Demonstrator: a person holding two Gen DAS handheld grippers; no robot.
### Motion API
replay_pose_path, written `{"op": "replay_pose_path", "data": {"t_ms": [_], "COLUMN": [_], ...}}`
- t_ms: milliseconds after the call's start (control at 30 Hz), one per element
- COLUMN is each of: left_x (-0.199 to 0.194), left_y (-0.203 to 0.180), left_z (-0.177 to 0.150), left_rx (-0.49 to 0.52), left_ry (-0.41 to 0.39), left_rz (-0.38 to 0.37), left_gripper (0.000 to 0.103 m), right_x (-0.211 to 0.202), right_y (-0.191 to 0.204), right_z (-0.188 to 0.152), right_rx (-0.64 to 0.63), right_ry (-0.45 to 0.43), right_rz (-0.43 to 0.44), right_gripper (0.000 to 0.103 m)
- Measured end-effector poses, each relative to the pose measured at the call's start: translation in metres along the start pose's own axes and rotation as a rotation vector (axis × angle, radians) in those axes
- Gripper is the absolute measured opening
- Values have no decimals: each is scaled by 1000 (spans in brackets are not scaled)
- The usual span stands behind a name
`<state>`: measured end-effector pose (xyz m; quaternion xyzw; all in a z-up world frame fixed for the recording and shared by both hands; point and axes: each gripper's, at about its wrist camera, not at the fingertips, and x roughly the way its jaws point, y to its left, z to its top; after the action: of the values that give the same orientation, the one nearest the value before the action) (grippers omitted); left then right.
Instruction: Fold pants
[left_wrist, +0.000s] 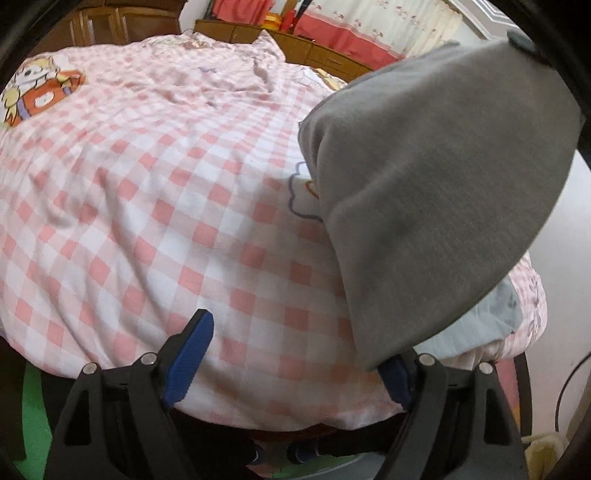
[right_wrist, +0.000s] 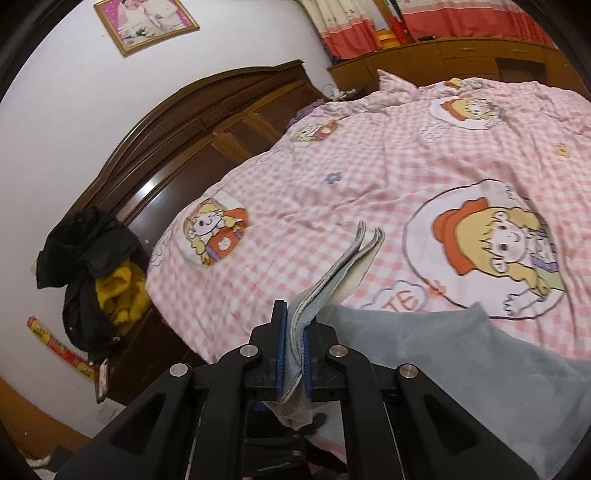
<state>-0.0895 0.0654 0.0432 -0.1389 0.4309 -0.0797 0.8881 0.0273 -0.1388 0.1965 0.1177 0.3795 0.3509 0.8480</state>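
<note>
We are pinching the grey pants (right_wrist: 443, 350) in our right tool (right_wrist: 294, 350), fabric trailing toward four o'clock over the checked bed (right_wrist: 332, 166).

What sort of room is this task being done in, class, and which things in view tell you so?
Most likely a home bedroom: a bed under a pink checked quilt, a dark wooden headboard, and curtains behind low wooden cabinets.
</note>
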Motion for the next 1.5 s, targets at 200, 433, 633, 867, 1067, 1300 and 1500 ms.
{"op": "replay_pose_path", "data": {"t_ms": [200, 433, 633, 867, 1067, 1300, 1500], "left_x": [-12, -1, 20, 51, 58, 63, 55], "left_y": [-23, -67, -112, -128, -132, -147, -135], "left_z": [1, 12, 19, 12, 3, -16, -14], "left_rx": [99, 194, 284, 323, 367, 481, 453], "left_ry": [-30, -31, -16, 18, 26, 46, 72], "left_rz": [26, 58, 51, 146, 204, 273, 198], "left_gripper": [86, 87, 87, 88, 88, 88, 88], "right_x": [-36, -82, -114, -160, -160, -123, -118], "right_y": [-20, -29, -27, -64, -166, -275, -288], "right_z": [-6, -1, 12, 10, -50, -143, -161], "right_rx": [1, -28, -70, -59, 66, 309, 318], "right_ry": [-40, -132, -200, -234, -109, 31, 0], "right_rz": [-66, -131, -168, -261, -485, -531, -505], "right_gripper": [8, 8, 8, 8, 8, 8, 8]}}
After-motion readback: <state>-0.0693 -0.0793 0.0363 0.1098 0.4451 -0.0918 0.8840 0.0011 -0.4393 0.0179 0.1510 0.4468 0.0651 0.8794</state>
